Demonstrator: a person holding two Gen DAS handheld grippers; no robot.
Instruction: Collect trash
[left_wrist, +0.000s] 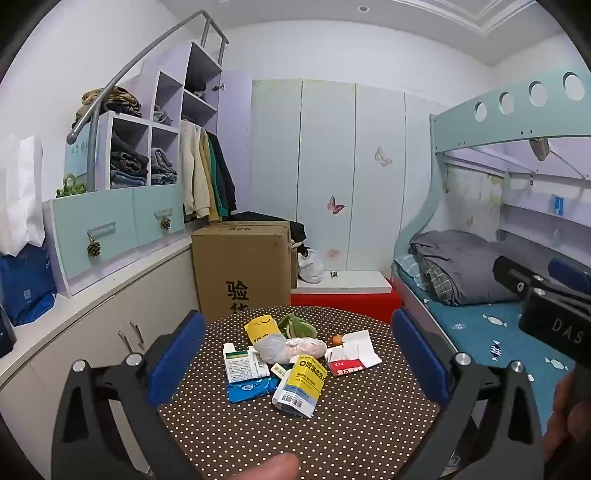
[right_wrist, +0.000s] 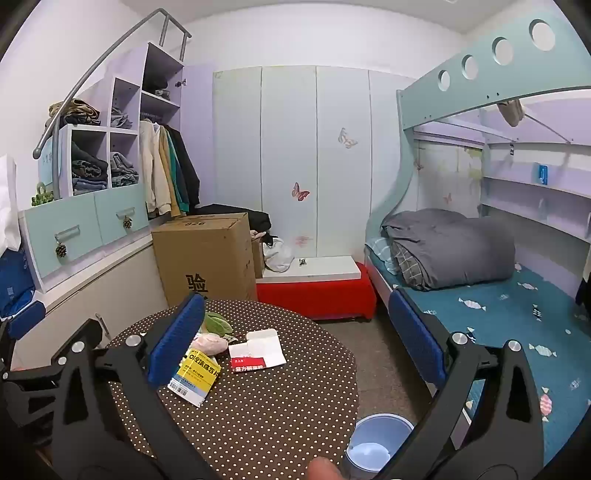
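Trash lay heaped on the round polka-dot table, near its middle. Landmark for all positions: the yellow-and-white carton, lying tilted at the heap's near edge. Behind the carton sat a clear plastic bag, touching it. Left of the carton lay a green-and-white box, with a blue wrapper just under that box. Right of the carton lay a red-and-white opened box. Farther behind were a yellow packet and green peel.

Left gripper was spread wide, empty, hovering short of the carton. Right gripper likewise spread wide, empty. A pale blue bin stood on the floor right of the table.
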